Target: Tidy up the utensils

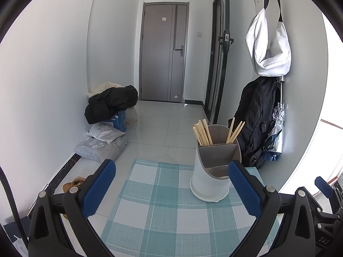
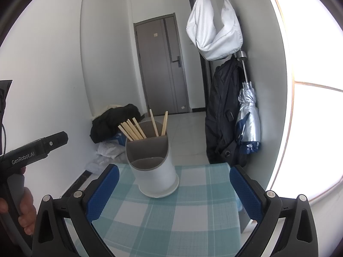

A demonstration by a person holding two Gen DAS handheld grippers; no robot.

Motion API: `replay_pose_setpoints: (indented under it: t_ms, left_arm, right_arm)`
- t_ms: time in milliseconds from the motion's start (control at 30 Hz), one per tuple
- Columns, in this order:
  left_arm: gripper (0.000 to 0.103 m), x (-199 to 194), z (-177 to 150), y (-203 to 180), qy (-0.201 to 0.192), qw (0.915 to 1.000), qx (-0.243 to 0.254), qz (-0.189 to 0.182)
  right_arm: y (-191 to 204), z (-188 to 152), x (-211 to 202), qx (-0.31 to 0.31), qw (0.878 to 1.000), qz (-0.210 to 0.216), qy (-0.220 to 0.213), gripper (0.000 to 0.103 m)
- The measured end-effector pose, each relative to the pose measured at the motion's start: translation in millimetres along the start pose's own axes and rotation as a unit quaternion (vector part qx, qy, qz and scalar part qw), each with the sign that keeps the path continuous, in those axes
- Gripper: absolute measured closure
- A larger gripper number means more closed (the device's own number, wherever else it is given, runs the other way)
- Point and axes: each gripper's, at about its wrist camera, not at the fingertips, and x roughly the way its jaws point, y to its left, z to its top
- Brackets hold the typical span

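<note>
Here, in the left wrist view, the left gripper (image 1: 171, 189) stood wide open and empty, its ribbed blue pads (image 1: 99, 189) cut off below by the black frame. At two o'clock from it the utensil holder (image 1: 211, 171), a white plastic cylinder with grey dividers, stood on the woven teal checked mat (image 1: 158, 209); its right pad hid part of the holder's front pocket. Pale wooden chopsticks (image 1: 202, 132) leaned in the rear compartments.

In the right wrist view, the right gripper (image 2: 174, 194) gaped empty, with the holder (image 2: 154, 175) at twelve o'clock. A hand (image 2: 25, 212) at nine o'clock was partly cut off.
</note>
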Motion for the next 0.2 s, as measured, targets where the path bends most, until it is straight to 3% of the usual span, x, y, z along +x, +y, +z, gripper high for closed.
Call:
replay_pose_setpoints:
  t_ms: [200]
  left_arm:
    - [0.001, -0.3, 0.0, -1.5, -0.003, 1.0000, 0.001, 0.000]
  right_arm:
    - [1.2, -0.8, 1.0, -0.002, 1.000, 0.000, 0.003, 0.000]
